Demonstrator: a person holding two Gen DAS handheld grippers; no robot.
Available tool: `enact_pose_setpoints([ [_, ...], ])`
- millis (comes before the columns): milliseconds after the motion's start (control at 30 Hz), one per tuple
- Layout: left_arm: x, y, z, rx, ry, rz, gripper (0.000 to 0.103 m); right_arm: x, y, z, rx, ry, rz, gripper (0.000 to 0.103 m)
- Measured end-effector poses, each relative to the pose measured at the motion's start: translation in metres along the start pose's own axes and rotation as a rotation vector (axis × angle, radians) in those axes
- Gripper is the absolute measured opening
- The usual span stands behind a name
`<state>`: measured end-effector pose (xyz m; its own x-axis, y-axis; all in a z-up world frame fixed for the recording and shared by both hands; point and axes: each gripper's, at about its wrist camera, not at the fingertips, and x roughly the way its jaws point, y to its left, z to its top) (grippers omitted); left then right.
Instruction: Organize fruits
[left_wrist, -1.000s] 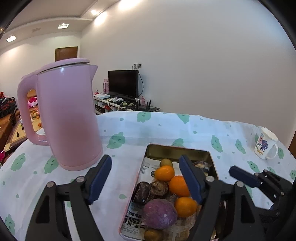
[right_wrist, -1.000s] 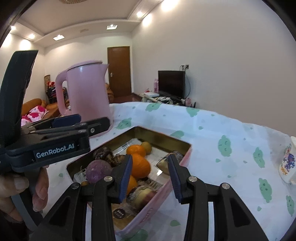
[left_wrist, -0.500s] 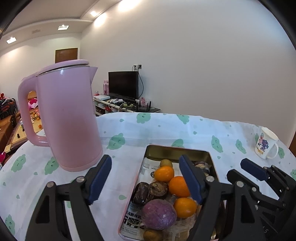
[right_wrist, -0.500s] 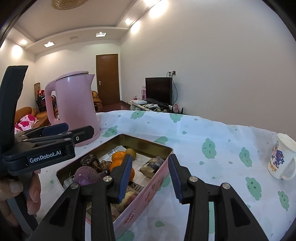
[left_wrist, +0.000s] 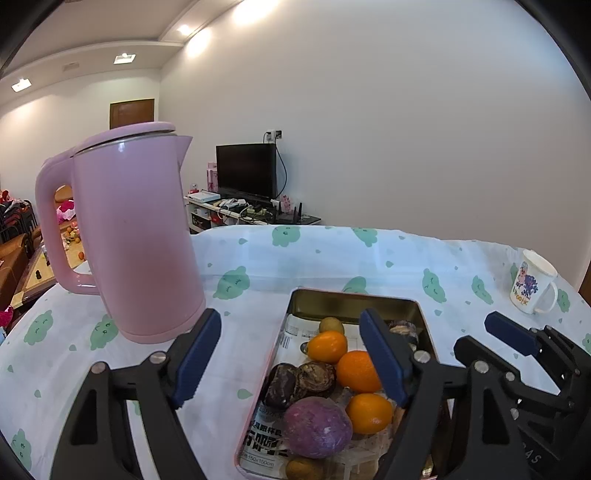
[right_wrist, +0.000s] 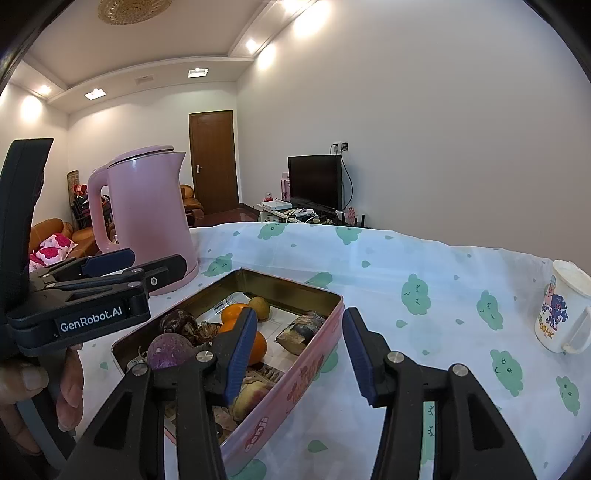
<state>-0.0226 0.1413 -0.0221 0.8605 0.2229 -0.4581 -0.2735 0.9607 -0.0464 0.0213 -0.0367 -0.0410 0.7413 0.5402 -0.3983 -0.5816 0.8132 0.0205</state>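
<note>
A pink rectangular tin (left_wrist: 351, 295) (right_wrist: 295, 384) on the tablecloth holds several fruits: oranges (left_wrist: 356, 371) (right_wrist: 232, 312), a round purple fruit (left_wrist: 317, 426) (right_wrist: 170, 349), dark brown ones (left_wrist: 299, 380) and a small green-yellow one (left_wrist: 331, 325). My left gripper (left_wrist: 291, 354) hovers open near the tin's left side, with nothing gripped. My right gripper (right_wrist: 299, 343) hangs over the tin's right wall. Its jaws are opening and the pads press on nothing. A hand (right_wrist: 70, 373) holds the left gripper.
A tall pink kettle (left_wrist: 136, 236) (right_wrist: 147, 221) stands left of the tin, close to my left finger. A white printed mug (left_wrist: 532, 286) (right_wrist: 561, 314) sits at the far right of the table. Bare tablecloth (right_wrist: 424, 266) stretches behind and right of the tin.
The right gripper's jaws have spread wider, and it has drawn back from over the fruits toward the tin's right wall. The left gripper has stayed where it was.
</note>
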Motion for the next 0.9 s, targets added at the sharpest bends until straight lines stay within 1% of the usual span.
enact_pose_setpoints([
  [67, 0.0, 0.0, 0.0, 0.0, 0.0, -0.001, 0.08, 0.0, 0.0, 0.0, 0.001, 0.002, 0.001, 0.051],
  [167, 0.0, 0.0, -0.001, 0.004, 0.0, 0.001, 0.083, 0.0, 0.0, -0.001, 0.004, 0.004, 0.001, 0.051],
  [467, 0.0, -0.002, -0.002, 0.012, -0.005, -0.001, 0.084, -0.002, -0.001, -0.002, 0.02, -0.005, 0.001, 0.051],
  [533, -0.001, -0.002, -0.001, 0.013, -0.009, -0.004, 0.088, -0.002, -0.003, -0.001, 0.022, -0.008, -0.002, 0.051],
  [600, -0.004, -0.003, -0.001, 0.013, -0.031, -0.001, 0.099, -0.003, -0.004, -0.001, 0.022, -0.012, -0.005, 0.051],
  [667, -0.008, -0.005, 0.0, 0.015, -0.053, 0.001, 0.103, -0.003, -0.004, -0.001, 0.022, -0.014, -0.007, 0.051],
  [833, -0.009, -0.009, 0.001, 0.029, -0.06, -0.02, 0.103, -0.006, -0.004, 0.0, 0.015, -0.031, -0.019, 0.051],
  [900, -0.009, -0.01, 0.001, 0.039, -0.064, -0.011, 0.103, -0.007, -0.004, 0.0, 0.014, -0.037, -0.022, 0.051],
])
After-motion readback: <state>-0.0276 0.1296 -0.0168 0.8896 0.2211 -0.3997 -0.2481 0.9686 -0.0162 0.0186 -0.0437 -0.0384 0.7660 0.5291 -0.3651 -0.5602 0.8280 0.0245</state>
